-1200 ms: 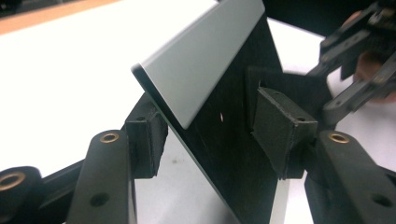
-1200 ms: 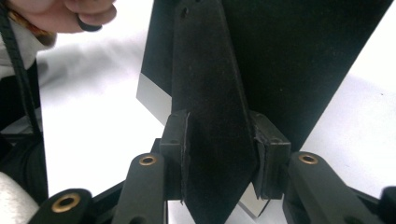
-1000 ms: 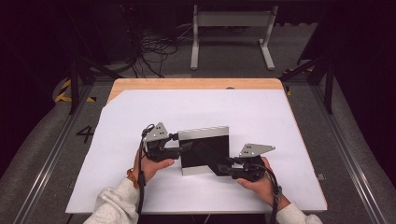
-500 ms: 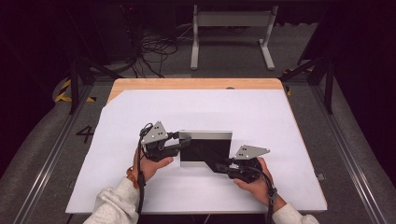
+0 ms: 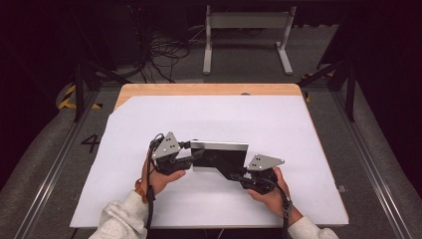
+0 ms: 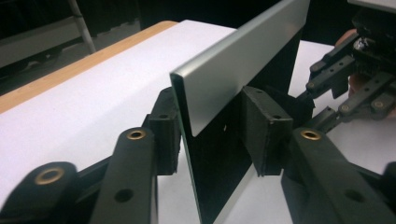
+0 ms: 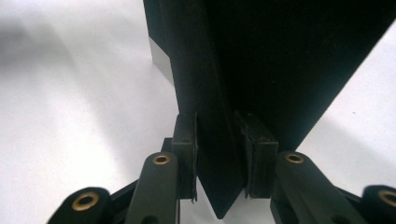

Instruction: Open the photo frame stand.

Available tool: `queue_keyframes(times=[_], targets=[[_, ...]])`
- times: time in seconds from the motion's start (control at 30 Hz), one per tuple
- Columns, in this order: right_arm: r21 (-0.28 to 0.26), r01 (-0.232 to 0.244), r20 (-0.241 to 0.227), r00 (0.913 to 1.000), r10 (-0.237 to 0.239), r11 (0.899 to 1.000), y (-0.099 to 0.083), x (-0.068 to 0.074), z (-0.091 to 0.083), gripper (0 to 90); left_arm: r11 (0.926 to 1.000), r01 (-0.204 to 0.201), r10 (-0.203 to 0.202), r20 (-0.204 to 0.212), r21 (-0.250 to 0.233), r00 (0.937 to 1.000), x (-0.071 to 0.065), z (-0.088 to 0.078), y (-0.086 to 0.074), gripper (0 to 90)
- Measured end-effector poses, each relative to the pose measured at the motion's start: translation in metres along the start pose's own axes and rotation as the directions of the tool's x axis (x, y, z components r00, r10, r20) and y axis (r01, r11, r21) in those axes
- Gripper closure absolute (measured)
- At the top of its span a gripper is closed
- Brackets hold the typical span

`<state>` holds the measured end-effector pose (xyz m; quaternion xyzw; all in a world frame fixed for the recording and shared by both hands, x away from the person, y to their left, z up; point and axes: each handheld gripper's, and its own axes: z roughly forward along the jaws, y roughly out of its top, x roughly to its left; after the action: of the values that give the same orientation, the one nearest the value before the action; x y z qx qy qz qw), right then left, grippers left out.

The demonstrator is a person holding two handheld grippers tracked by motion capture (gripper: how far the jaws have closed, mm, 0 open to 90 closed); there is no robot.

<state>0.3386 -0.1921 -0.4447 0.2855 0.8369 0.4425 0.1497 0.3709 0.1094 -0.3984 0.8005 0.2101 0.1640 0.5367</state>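
Black box (image 5: 219, 158) held upright between both grippers.
Right gripper (image 7: 218, 140) is clamped on its corner; left gripper (image 6: 210, 135) jaws straddle the silver-edged wall, just opened, one pad clear.

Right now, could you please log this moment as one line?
left gripper: jaws just opening, astride black silver-edged panel, one pad clear | right gripper: just closing, clamped on panel's lower edge | white-covered table

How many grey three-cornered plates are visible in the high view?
2. One plate sits on top of the left gripper, at the flat black panel's left end; the other tops the right gripper, at the panel's near right corner. None seems hidden.
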Motion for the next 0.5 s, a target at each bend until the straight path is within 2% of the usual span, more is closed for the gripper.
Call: queue_keyframes(times=[0.03,0.2,0.27,0.3,0.33,0.4,0.43,0.5], targets=[[0.0,0.0,0.0,1.0,0.0,1.0,0.0,0.0,0.0,71.3,0.9999,-0.012,0.012,-0.001,0.009,0.9999,0.0,0.001,0.0,58.9],[0.001,0.001,-0.004,1.0,-0.001,1.0,0.0,0.0,-0.001,71.8,0.9988,-0.022,0.021,0.025,0.044,0.9995,0.001,0.004,-0.007,55.4],[0.0,0.0,-0.008,1.0,0.0,1.0,0.0,0.0,-0.001,72.0,0.9959,-0.039,0.036,0.044,0.081,0.9984,0.0,0.007,-0.011,52.4],[0.0,-0.002,-0.009,1.0,0.002,1.0,-0.001,0.0,-0.001,72.0,0.9959,-0.039,0.036,0.044,0.081,0.9984,0.0,0.007,-0.011,51.2],[-0.001,-0.002,-0.01,0.9999,0.002,1.0,-0.001,0.0,-0.001,72.2,0.9895,-0.066,0.059,0.057,0.129,0.9966,0.0,0.012,-0.016,49.7],[-0.002,-0.001,-0.01,1.0,0.001,1.0,-0.001,0.0,-0.001,72.2,0.9871,-0.073,0.066,0.057,0.142,0.9962,0.0,0.014,-0.018,47.6],[-0.003,0.0,-0.01,1.0,0.0,1.0,-0.001,0.0,-0.001,72.3,0.9811,-0.081,0.07,0.066,0.176,0.9954,0.001,0.018,-0.023,47.4],[-0.003,0.0,-0.011,0.9999,0.0,1.0,-0.001,0.0,-0.001,72.5,0.9793,-0.079,0.067,0.071,0.186,0.9952,0.002,0.021,-0.025,47.4]])
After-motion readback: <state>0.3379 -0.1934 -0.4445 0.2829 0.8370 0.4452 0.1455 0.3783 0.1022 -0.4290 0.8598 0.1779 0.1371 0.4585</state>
